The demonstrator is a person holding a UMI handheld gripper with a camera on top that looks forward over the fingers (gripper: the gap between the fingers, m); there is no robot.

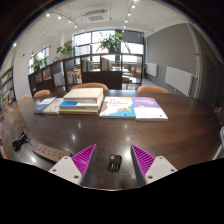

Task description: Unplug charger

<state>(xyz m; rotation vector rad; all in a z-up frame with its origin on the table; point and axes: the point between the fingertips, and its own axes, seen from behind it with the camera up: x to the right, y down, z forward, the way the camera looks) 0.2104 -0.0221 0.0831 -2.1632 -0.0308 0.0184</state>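
Observation:
A small black charger [115,161] with a red mark on top lies on the dark wooden table [150,135]. It rests between my two fingers, with a gap at either side. My gripper [113,160] is open, its purple pads [84,157] spread wide to each side of the charger. A white power strip [48,152] lies on the table to the left of my fingers, with a black cable [18,140] beside it.
Books and booklets [82,104] lie across the far half of the table, with a blue and white one [133,108] to the right. Chairs [85,88] stand behind the table. Shelves and windows line the far wall.

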